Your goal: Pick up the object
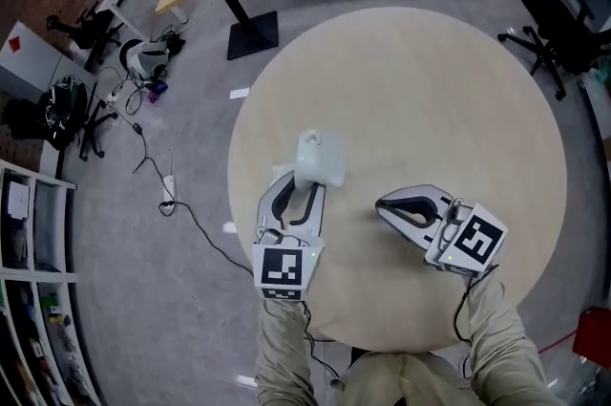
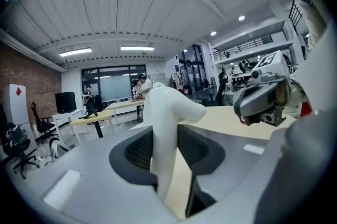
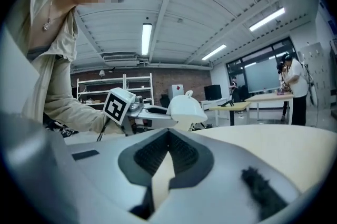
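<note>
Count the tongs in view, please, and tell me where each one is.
2. The left tongs hold the white object over the near left part of the round table. The right tongs, shut and empty, are beside them on the right.

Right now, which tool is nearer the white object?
Left. The left tool is clamped on the white object, which sticks out beyond its tips. The right tool is off to the object's right, shut on nothing and not touching it.

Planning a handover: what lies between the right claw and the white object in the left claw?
Nothing: in the head view only bare table shows between the right claw and the white object.
</note>
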